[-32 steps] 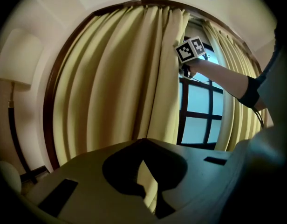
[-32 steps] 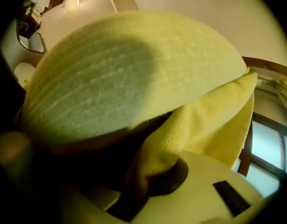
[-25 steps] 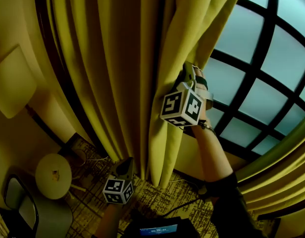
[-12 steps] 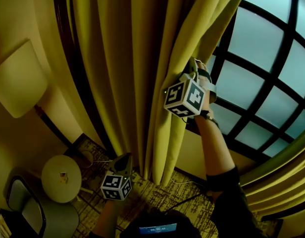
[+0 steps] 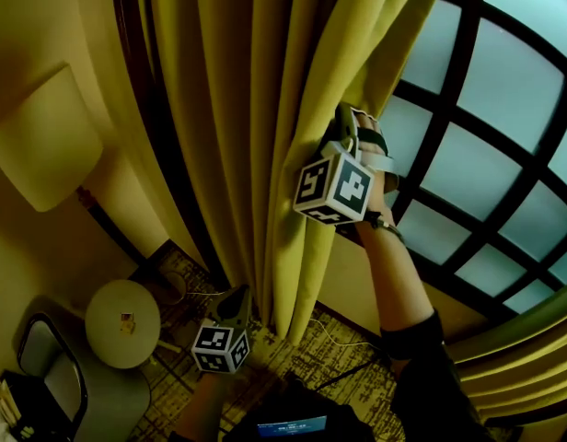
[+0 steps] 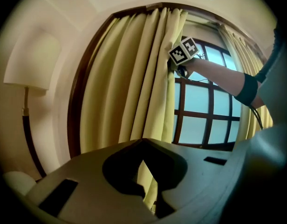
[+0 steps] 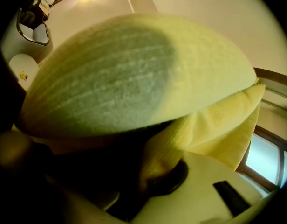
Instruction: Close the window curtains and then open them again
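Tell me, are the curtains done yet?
Not finished. The yellow curtain hangs bunched at the left, leaving the window bare. The right gripper is clamped on its edge; the left gripper hangs shut and empty. Whether this is before closing or after reopening, I cannot tell.

Furnished living or guest room. Floor-length yellow curtains are hanging around and to the left of the right claw, and a dark-barred arched window is showing to its right. Left of the left claw, a shaded floor lamp, a small round table and a chair are standing; patterned carpet is lying beneath.
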Action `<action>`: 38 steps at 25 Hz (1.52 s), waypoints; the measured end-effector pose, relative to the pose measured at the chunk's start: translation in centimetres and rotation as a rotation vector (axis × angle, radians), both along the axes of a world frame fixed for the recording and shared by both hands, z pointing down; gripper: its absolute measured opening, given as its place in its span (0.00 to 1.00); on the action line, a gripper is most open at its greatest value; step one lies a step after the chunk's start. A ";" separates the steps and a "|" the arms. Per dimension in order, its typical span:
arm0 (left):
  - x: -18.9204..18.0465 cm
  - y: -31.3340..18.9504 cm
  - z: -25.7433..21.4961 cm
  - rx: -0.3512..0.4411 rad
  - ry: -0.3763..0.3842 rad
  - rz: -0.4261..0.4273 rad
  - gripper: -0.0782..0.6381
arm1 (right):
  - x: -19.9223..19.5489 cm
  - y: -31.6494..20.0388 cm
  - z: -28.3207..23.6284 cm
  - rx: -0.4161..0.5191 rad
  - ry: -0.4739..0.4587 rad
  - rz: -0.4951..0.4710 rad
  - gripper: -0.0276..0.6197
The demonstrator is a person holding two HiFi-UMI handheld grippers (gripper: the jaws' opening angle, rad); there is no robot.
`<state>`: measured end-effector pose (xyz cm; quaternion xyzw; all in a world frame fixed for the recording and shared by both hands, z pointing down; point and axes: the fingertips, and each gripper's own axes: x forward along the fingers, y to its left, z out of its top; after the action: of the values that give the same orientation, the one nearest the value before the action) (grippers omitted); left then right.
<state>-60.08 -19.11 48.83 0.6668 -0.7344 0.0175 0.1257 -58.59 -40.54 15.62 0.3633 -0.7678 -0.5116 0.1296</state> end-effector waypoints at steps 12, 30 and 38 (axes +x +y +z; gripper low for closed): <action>-1.0 -2.1 -1.1 0.006 -0.046 -0.080 0.11 | -3.2 -0.5 0.7 0.020 0.025 -0.092 0.17; -13.9 -3.8 -0.1 0.006 -0.030 0.041 0.11 | -13.3 -2.4 0.5 0.039 0.033 0.031 0.17; -19.7 -5.4 -0.2 0.031 0.006 0.062 0.11 | -19.3 -3.3 0.5 0.040 0.047 0.050 0.17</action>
<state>-79.81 -24.49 48.62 0.6910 -0.7132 0.0081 0.1172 -77.90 -43.80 16.16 0.3728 -0.7447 -0.5320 0.1532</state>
